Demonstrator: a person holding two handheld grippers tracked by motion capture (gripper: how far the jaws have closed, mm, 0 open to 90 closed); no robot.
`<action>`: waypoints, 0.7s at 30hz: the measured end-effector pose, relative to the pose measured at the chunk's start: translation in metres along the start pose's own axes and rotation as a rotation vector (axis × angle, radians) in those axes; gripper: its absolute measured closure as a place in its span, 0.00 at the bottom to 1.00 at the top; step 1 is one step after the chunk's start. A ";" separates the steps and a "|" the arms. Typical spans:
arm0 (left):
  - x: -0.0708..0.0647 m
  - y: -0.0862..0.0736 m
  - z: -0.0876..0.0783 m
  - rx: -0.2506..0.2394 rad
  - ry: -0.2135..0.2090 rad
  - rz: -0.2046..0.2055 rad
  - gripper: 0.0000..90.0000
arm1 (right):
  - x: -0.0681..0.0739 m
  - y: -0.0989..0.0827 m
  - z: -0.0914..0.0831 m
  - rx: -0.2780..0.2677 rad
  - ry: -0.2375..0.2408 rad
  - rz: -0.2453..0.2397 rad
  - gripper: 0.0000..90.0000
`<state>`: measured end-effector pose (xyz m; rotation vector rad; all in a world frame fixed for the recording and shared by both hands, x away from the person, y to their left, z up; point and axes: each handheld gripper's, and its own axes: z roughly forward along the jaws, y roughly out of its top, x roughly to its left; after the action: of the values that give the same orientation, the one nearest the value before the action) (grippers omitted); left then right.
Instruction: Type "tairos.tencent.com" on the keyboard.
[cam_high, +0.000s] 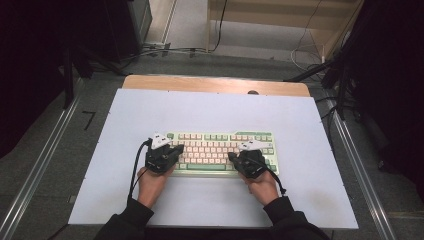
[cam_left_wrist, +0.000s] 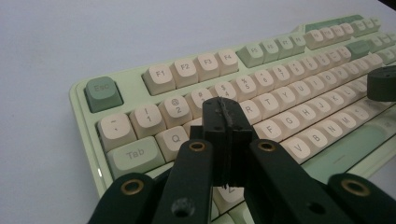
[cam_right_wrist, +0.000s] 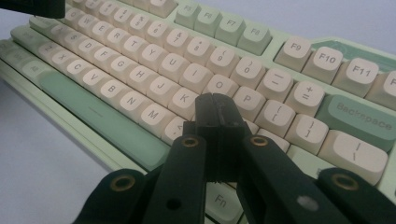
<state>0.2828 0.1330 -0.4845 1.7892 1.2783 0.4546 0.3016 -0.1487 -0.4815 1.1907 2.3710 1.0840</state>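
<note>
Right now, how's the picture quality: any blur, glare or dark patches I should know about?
High view: keyboard evenly lit, legends too small, edges dark. Left gripper view: left gripper shut, far keys soft. Right gripper view: right gripper shut, near legends readable.

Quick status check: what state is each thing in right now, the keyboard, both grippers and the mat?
Keyboard: flat on the mat, square to the table edge, keycaps seated.
Left gripper: jaws shut, empty, over the keys near W and E.
Right gripper: jaws shut, empty, over the keys near L.
White mat: lies flat on the table.
</note>
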 end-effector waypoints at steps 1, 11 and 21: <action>0.000 0.000 0.000 0.000 0.000 0.000 1.00 | 0.000 0.000 0.000 0.002 0.001 -0.001 0.97; 0.000 0.000 0.000 0.000 -0.001 -0.001 1.00 | 0.001 -0.002 0.001 0.012 0.002 -0.006 0.97; 0.000 0.000 0.000 0.005 -0.004 0.001 1.00 | 0.003 -0.003 0.003 0.021 -0.003 -0.014 0.97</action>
<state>0.2830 0.1327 -0.4849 1.7940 1.2768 0.4489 0.2995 -0.1468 -0.4856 1.1805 2.3901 1.0547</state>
